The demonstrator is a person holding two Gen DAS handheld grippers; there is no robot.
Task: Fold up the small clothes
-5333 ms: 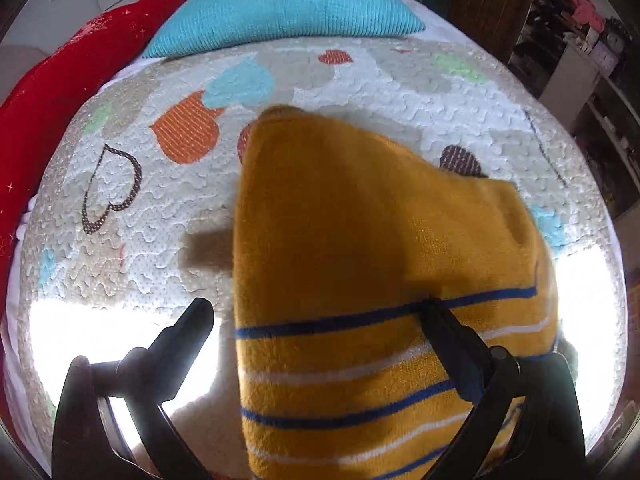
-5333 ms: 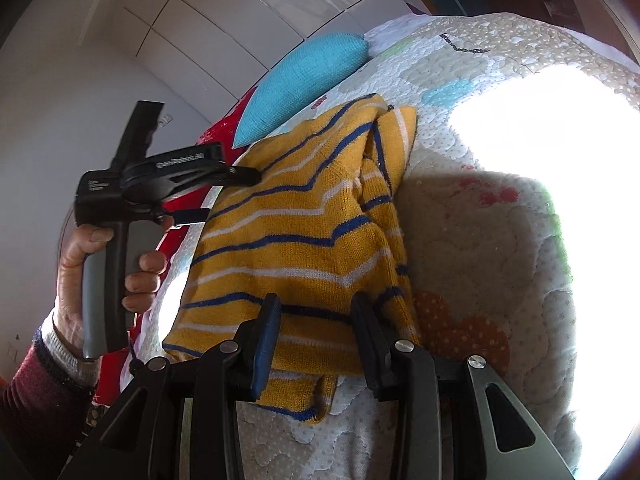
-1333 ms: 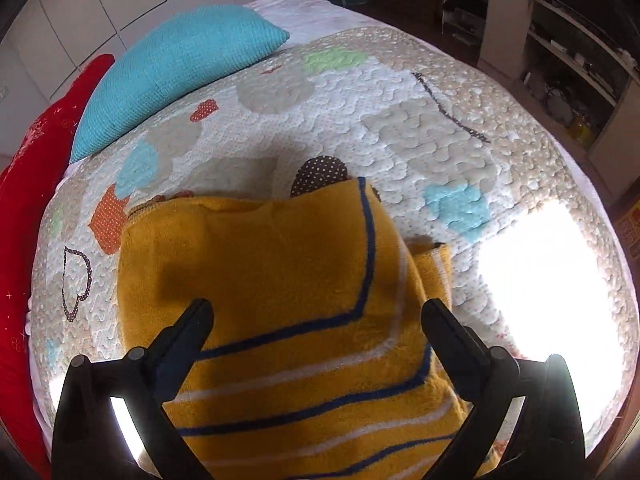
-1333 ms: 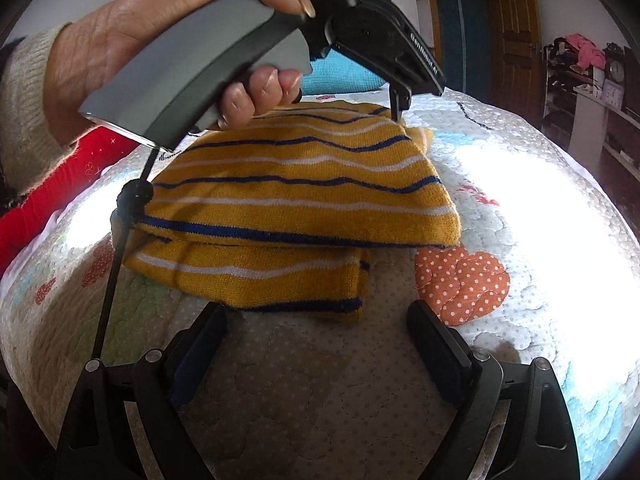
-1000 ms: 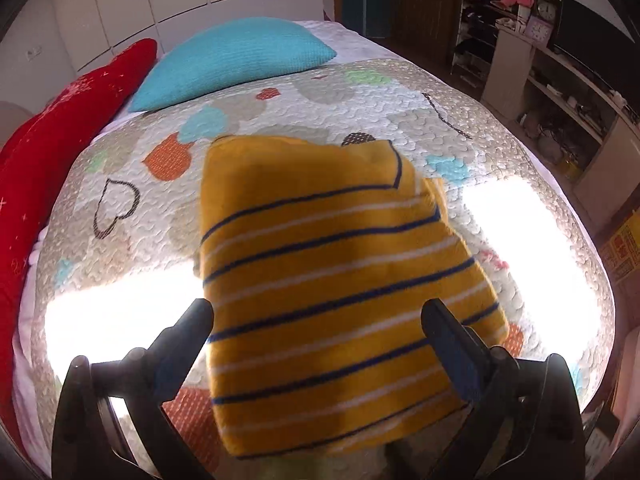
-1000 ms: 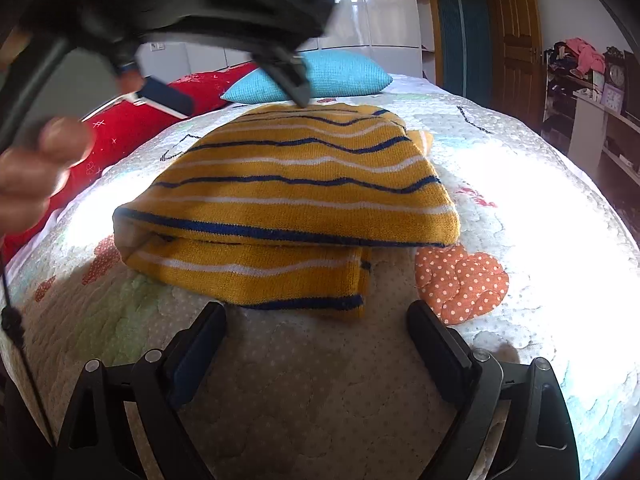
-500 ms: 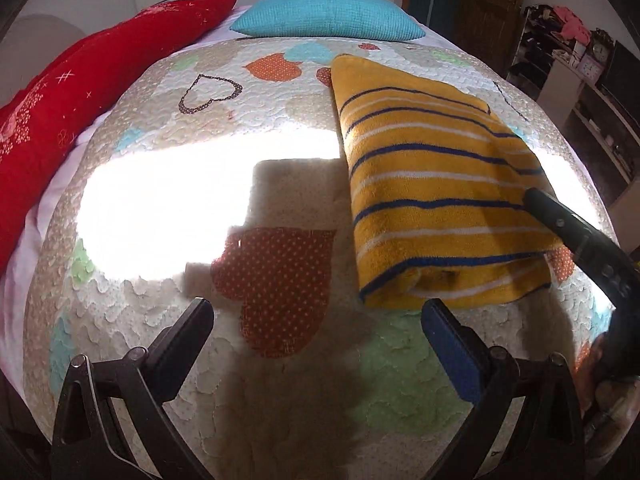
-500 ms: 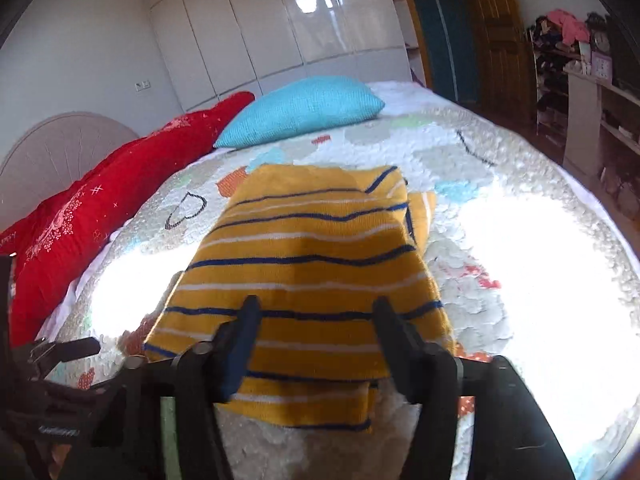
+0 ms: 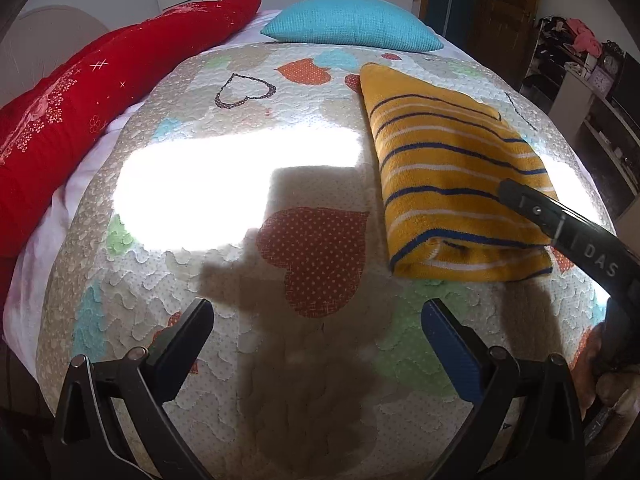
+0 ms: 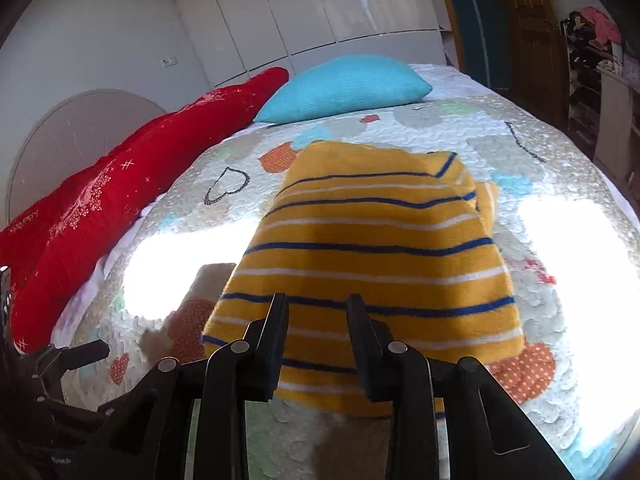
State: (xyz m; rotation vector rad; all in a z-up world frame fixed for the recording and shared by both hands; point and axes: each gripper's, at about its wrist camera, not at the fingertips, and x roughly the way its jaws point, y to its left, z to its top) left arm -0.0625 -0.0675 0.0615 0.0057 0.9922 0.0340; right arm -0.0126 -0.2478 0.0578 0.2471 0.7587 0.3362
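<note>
A folded yellow sweater [image 9: 452, 172] with blue and white stripes lies flat on the quilted bedspread [image 9: 224, 168]; it also shows in the right wrist view [image 10: 372, 248]. My left gripper [image 9: 316, 340] is open and empty, held over the quilt to the left of the sweater. My right gripper [image 10: 318, 328] hovers above the sweater's near edge with its jaws partly closed and nothing between them. The right gripper's body [image 9: 568, 232] reaches in from the right in the left wrist view.
A long red pillow [image 9: 80, 96] lies along the bed's left side and a turquoise pillow [image 9: 352, 28] at its far end. White wardrobe doors [image 10: 320, 12] stand behind. Shelves with clutter [image 9: 580, 64] and a wooden door [image 10: 532, 28] are to the right.
Both grippers have pulled back from the sweater, which now lies folded on the bed. The left gripper swung left and lower. The right gripper's jaws have narrowed.
</note>
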